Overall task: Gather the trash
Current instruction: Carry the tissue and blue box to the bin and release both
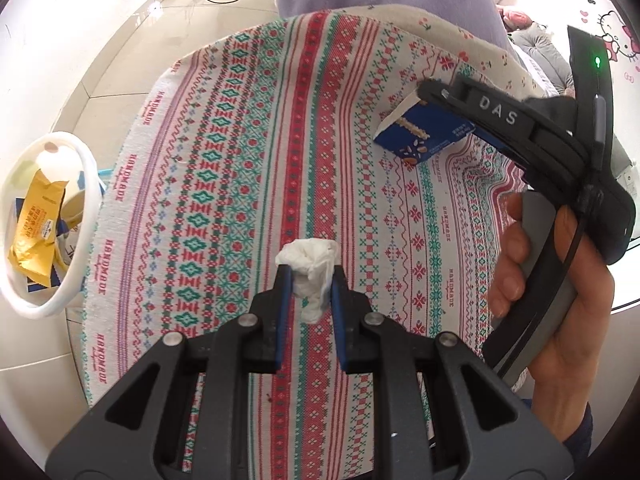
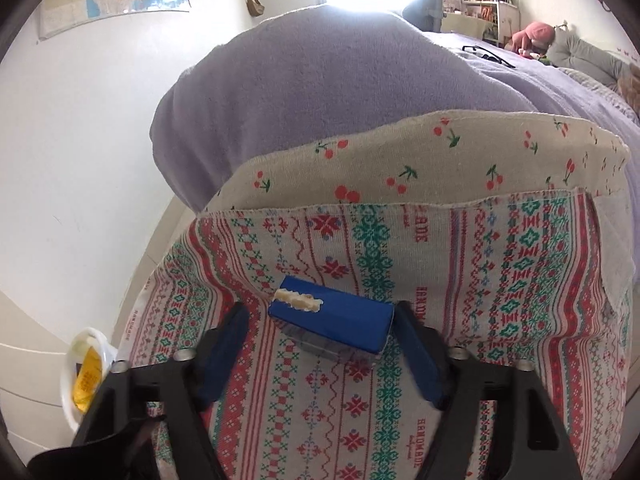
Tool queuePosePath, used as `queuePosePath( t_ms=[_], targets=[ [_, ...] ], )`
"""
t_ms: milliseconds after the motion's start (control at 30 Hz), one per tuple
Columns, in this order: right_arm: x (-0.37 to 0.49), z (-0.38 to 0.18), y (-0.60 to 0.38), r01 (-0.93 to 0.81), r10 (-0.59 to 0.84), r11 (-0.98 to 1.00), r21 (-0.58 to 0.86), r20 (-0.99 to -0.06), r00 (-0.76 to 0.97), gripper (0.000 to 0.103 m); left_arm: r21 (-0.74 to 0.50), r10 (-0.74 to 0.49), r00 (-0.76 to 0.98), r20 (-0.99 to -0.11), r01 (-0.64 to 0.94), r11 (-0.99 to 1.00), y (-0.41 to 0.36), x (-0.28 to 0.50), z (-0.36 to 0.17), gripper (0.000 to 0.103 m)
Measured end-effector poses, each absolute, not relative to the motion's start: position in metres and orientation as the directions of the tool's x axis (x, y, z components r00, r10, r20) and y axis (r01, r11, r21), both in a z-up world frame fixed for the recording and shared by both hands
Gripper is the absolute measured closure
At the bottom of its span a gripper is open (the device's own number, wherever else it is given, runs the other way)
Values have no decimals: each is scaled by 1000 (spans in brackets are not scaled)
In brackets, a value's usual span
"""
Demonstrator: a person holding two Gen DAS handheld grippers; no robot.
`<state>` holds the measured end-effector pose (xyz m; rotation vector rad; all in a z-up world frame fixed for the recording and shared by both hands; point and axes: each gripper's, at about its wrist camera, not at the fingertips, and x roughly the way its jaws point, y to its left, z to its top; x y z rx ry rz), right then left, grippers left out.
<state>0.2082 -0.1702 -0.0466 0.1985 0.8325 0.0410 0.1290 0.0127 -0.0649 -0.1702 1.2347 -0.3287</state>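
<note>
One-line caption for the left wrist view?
Left gripper clamps a crumpled tissue above the patterned cloth; white bin at left, right gripper reaching the blue box.

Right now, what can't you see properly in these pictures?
- Left wrist view: the far end of the small blue cardboard box is hidden behind the right gripper.
- Both views: most of the white round plastic bin is cut off by the edge, and the bottom is buried under a yellow wrapper.
- The box's print is too small.

White tissue [image 1: 310, 270] — blue box [image 2: 332, 316].
</note>
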Motion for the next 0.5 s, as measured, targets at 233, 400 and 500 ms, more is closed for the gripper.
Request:
queuePosePath(
  t_ms=[233, 400, 500],
  targets=[
    [202, -34, -183, 32, 163, 968, 250, -715, 680, 40, -347, -364, 322, -874, 112, 931, 38, 129, -50, 82],
    [191, -24, -171, -27, 222, 960, 279, -696, 683, 40, -380, -367, 380, -849, 43, 924, 78, 131, -40, 82],
    [184, -19, -154, -82, 263, 955, 286, -684, 681, 40, -400, -353, 415, -839, -29, 916, 114, 132, -37, 82]
  ],
)
